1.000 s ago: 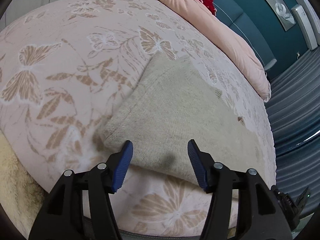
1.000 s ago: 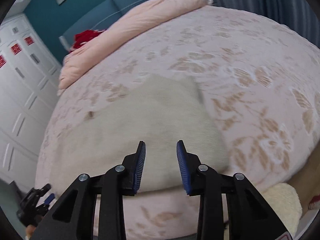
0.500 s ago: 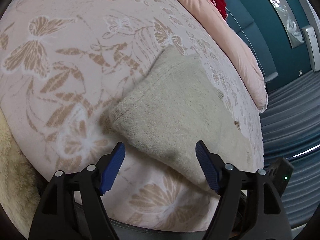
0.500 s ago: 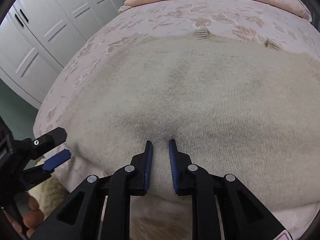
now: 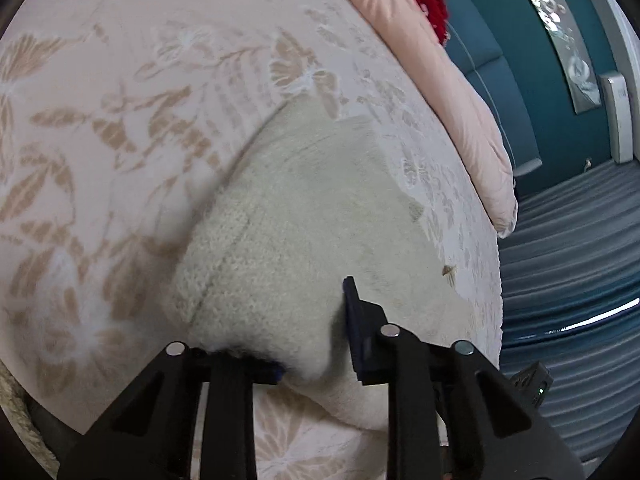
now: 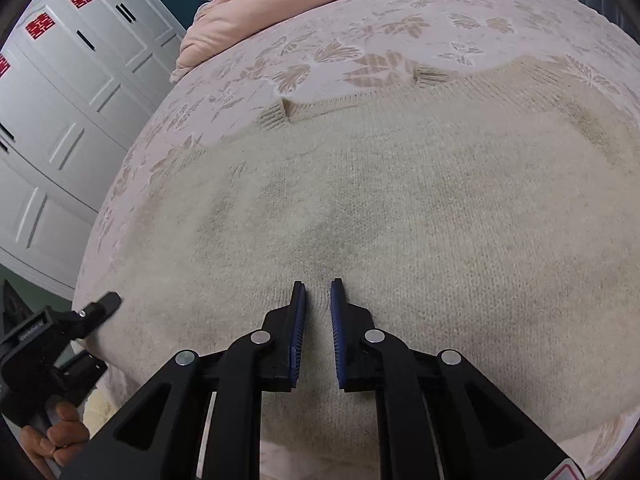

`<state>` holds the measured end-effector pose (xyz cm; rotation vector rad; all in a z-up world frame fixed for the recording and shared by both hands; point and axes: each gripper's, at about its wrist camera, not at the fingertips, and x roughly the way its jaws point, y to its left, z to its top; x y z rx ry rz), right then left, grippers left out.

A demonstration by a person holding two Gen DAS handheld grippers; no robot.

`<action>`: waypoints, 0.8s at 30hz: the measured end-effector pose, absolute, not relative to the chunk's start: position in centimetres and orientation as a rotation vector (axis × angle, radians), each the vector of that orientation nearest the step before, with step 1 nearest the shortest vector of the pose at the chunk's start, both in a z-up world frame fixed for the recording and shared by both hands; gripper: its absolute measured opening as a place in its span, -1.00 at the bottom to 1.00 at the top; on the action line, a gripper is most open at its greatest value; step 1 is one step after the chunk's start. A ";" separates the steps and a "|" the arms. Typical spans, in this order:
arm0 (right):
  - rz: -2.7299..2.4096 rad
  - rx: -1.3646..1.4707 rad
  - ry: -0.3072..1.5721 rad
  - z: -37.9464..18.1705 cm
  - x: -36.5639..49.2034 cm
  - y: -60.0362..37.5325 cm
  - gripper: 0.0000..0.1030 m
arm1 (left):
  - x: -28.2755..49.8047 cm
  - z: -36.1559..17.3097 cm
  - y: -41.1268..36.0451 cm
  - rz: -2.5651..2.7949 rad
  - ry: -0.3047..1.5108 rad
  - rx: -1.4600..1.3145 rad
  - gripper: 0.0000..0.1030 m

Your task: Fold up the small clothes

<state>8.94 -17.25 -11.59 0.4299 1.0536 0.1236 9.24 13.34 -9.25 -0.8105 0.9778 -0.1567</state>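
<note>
A cream knitted sweater (image 6: 400, 208) lies spread on a bed covered by a pink bedspread with tan butterfly and leaf print (image 5: 120, 120).

In the left wrist view the left gripper (image 5: 316, 340) is closing on the sweater's near corner. A bunched fold of knit (image 5: 280, 320) fills the gap between its fingers. The right-hand blue pad (image 5: 354, 320) stands against the fold, while the left-hand pad is mostly buried under the wool, with only a blue tip peeking out. The rest of the sweater runs ahead of the fingers and off to their right. This view alone shows a pink duvet (image 5: 440, 80) beyond the sweater, a red item (image 5: 430, 4) at its far end, a teal wall (image 5: 540, 80) and grey-blue pleated curtains (image 5: 580, 260) far right of the fingers.

In the right wrist view the right gripper (image 6: 318, 308) is closing too, its jaws narrowly parted. The tips press on the flat knit, and a thin ridge of wool sits between the pads; whether the pads pinch it I cannot tell. Ahead of the fingers lie the ribbed edge and two small ribbed tabs (image 6: 274, 114). Only this view shows white cabinet doors with red emblems (image 6: 60, 80) to the left of the fingers, and down at the lower left the other gripper's black body at the sweater's edge, with the fingers of a hand (image 6: 56, 432) around its handle.
</note>
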 end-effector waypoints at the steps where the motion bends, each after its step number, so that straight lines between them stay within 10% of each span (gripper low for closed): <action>1: 0.129 0.431 1.052 -11.6 8.9 -17.2 -0.81 | 9.4 -7.6 12.4 -0.192 0.948 -0.760 -0.68; 9: 0.090 0.548 0.912 -8.5 5.5 -21.9 -0.65 | 8.3 3.9 -1.3 -0.541 0.764 -0.442 -0.72; 15: -0.045 0.626 0.855 -7.3 -0.5 -30.5 -0.48 | 7.5 -0.7 -12.5 -0.633 0.933 -0.271 -0.57; 20: -0.109 0.678 0.812 -6.6 -5.0 -35.4 0.07 | 3.7 -3.7 -12.3 -0.635 0.969 -0.231 0.27; 24: -0.017 0.778 0.787 -6.0 -5.0 -35.7 0.40 | 1.6 -4.6 -10.5 -0.559 0.899 -0.032 0.41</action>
